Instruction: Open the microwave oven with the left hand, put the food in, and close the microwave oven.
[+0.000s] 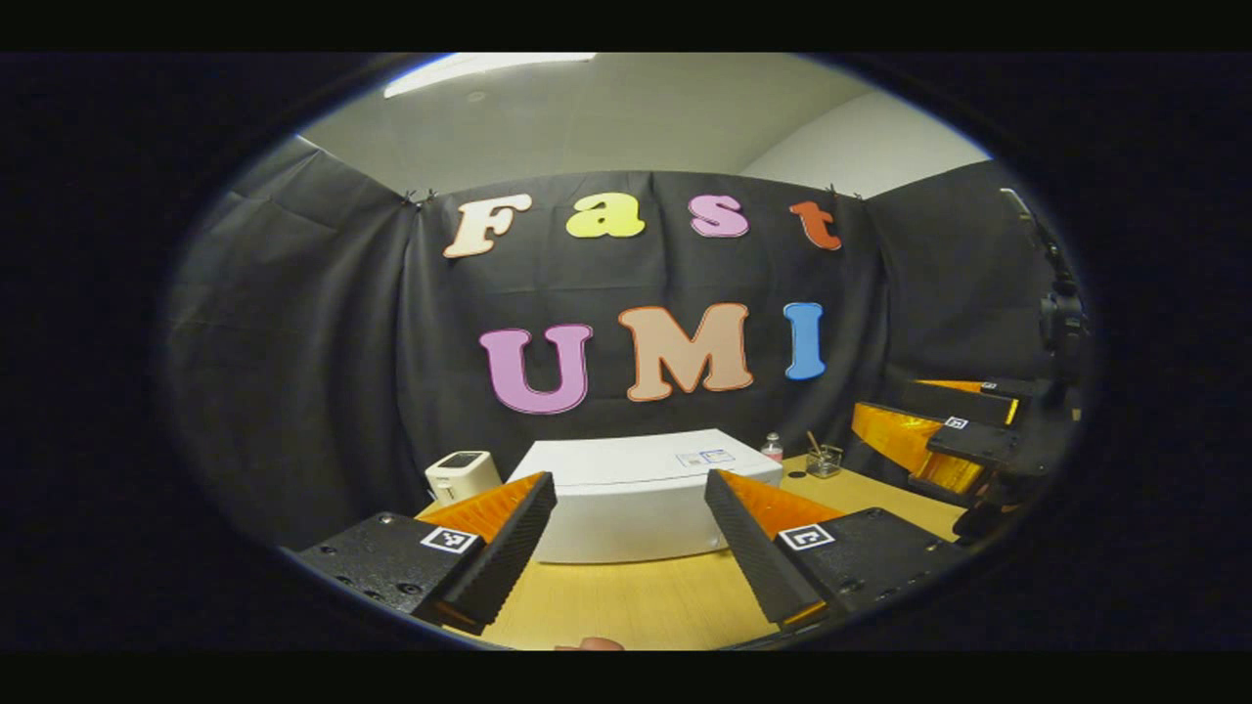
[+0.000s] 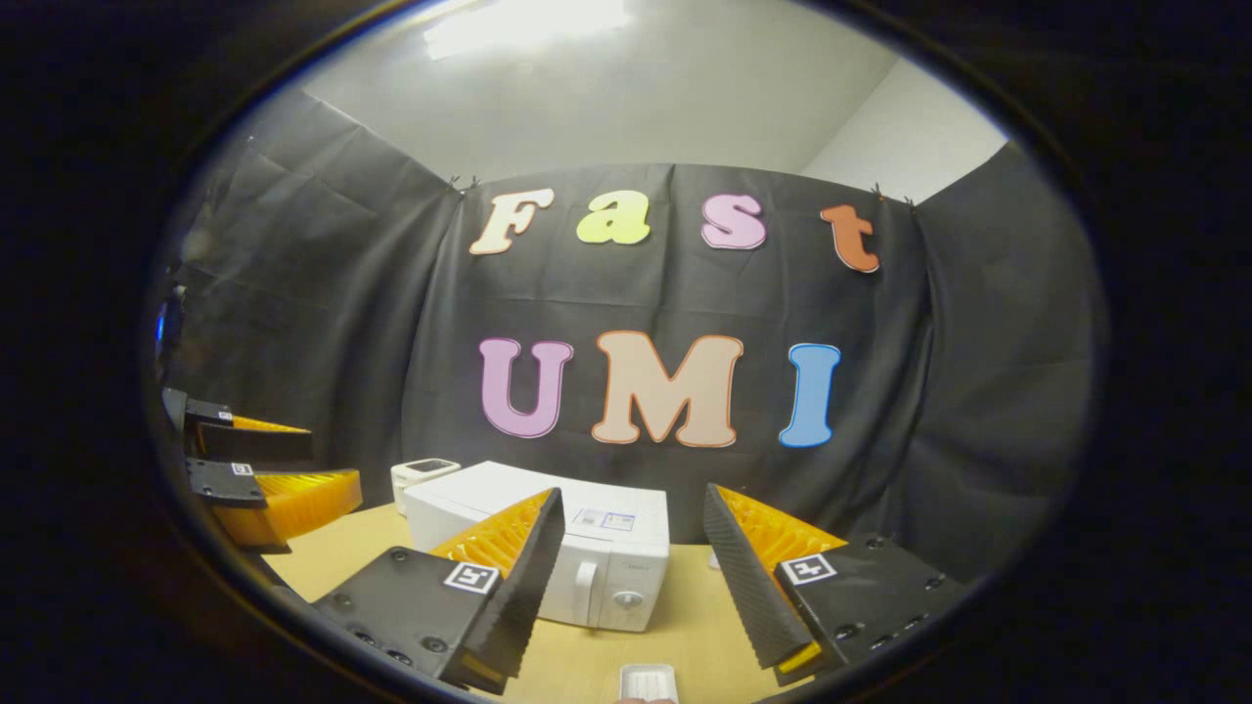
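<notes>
On the tan wooden table [image 2: 323, 557] sits the boxy white microwave oven [image 2: 548, 548], door shut, both the left gripper [image 1: 631, 548] and right gripper [image 2: 634, 577] hovering spread wide and empty, so I'd guess hook its stiff vertical handle [image 2: 585, 587].

Small white device [image 1: 462, 474], small bottle [image 1: 773, 448] and glass jar [image 1: 825, 460] on the wooden tabletop [image 1: 626, 601].
</notes>
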`<state>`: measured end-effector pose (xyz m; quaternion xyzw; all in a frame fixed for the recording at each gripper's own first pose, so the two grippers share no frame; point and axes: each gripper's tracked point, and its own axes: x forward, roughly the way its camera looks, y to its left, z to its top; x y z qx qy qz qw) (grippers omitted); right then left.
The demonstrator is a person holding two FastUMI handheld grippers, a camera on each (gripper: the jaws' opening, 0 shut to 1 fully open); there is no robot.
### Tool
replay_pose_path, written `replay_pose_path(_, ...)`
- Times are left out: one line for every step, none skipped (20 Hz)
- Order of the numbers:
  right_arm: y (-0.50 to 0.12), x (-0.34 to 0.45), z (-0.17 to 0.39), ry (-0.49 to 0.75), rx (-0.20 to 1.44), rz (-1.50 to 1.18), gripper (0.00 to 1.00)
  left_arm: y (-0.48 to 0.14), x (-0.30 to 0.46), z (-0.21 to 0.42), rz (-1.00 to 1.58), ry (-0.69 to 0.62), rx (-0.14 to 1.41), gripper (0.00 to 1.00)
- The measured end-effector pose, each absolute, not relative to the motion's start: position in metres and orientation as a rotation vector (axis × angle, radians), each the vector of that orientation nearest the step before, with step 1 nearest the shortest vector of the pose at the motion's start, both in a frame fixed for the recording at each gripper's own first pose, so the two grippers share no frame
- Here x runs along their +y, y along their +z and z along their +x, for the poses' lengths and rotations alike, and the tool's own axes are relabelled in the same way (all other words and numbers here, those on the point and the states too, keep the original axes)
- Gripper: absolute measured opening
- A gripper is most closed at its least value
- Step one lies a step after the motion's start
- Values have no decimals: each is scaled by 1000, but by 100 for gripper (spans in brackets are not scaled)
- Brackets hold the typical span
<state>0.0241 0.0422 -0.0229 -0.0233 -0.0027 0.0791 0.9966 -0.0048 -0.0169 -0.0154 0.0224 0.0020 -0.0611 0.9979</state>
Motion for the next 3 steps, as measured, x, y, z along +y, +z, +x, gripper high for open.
replay_pose_path(-23,43,23,161,-5,-49,78,-14,-17,-5,47,-117,1,95)
replay_pose_path(-25,41,23,162,-1,-54,78,-12,-16,-6,43,-112,-1,95)
replay_pose_path(-27,40,23,164,5,-55,78,-12,-16,-8,38,-112,2,95)
